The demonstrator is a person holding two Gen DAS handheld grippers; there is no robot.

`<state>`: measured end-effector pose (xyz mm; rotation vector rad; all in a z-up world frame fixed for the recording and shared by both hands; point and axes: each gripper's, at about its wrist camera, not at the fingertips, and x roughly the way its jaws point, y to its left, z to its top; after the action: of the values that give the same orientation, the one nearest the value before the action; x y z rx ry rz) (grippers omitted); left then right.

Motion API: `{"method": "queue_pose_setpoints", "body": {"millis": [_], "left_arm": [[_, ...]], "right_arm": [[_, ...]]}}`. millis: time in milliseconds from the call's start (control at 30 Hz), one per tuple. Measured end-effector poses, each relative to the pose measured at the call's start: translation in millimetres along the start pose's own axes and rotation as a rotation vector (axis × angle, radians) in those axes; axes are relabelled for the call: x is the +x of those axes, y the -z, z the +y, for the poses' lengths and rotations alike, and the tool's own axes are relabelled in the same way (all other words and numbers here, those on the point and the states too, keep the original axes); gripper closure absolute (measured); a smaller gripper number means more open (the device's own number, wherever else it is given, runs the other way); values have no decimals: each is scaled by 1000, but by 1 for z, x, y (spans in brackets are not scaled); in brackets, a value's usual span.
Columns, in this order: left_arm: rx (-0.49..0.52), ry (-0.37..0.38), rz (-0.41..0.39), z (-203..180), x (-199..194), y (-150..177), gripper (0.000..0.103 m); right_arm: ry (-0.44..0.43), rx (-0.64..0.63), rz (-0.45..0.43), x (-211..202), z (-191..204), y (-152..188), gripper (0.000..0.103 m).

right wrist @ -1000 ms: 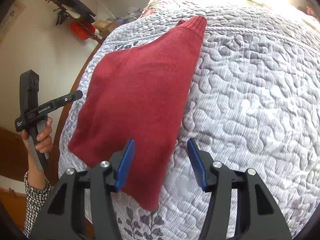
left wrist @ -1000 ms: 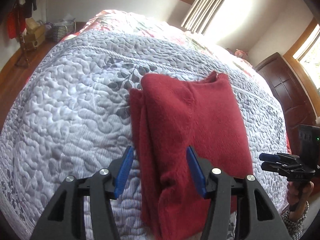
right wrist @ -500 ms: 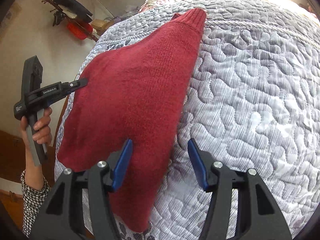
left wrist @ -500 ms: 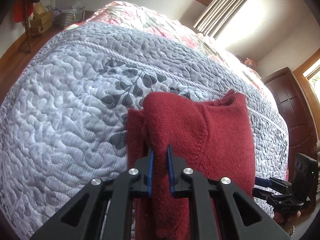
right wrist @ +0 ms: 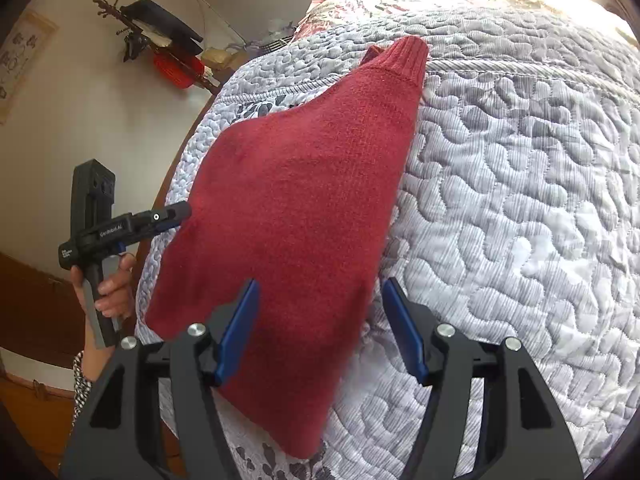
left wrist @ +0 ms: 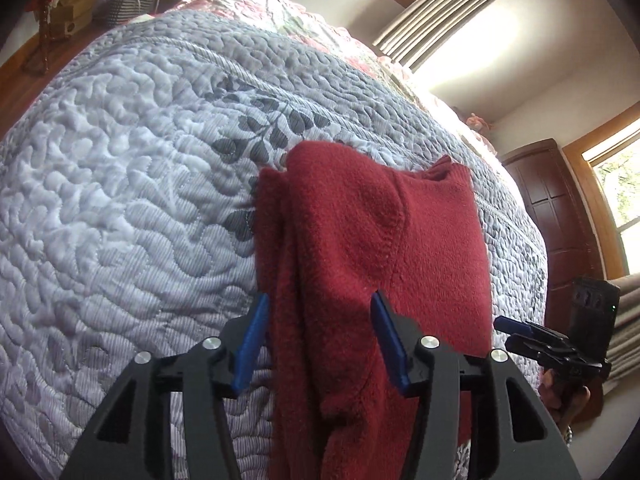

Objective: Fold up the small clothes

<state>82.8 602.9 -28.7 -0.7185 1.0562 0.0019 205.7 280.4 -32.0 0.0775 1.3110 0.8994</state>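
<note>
Half a second earlier the left gripper (left wrist: pixel 318 340) was pinched on the red sweater (left wrist: pixel 372 264); in its own view the jaws stood apart again, around the folded edge at 6 o'clock, holding nothing. From the right wrist, the right gripper (right wrist: pixel 320 326) was also spread wide over the sweater's near edge, the cuff at 12 o'clock on the quilt (right wrist: pixel 520 200). I judge one fold finished; next, both must clamp this edge for the crosswise fold.
</note>
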Motion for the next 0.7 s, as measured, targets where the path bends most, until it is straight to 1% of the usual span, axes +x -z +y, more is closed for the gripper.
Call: {"method": "queue_pose_setpoints", "body": {"millis": [67,133,233,300,367,433,467,500,533,567,600,633,667,700], "left_arm": [[3,24,25,1,7,0,46],[-4,61,55,2,17,-2,43],[-15,92,89,5,31,-6,39],[-31,117,107,10,37,-8,38],[-45,145,116,13,41,-9,38],[-50,155,121,11,45,-9,39],[-37,148,124,6,47,-8,40],[-18,134,122,2,48,-6,45],[0,121,116,-2,48,-5,52],[11,117,112,-3,48,-3,55],[10,124,106,-3,46,-2,64],[-3,135,94,-2,45,0,71],[-19,143,78,-1,43,2,73],[-24,142,57,-2,40,3,75]], "right_arm": [[-19,19,20,7,-1,-3,39],[-35,31,39,16,-2,-4,38],[-42,51,54,27,-6,-6,31],[-76,70,65,32,-10,-7,28],[-91,75,67,35,-12,-8,27],[-98,77,73,41,-11,-13,27],[-102,83,78,45,-11,-14,27],[-112,95,84,49,-13,-15,29],[-121,103,86,52,-14,-15,32],[-123,106,85,53,-14,-15,37],[-129,107,80,52,-14,-14,44],[-136,101,72,51,-13,-13,48],[-144,93,61,48,-12,-13,55],[-148,87,53,44,-12,-11,59]]}}
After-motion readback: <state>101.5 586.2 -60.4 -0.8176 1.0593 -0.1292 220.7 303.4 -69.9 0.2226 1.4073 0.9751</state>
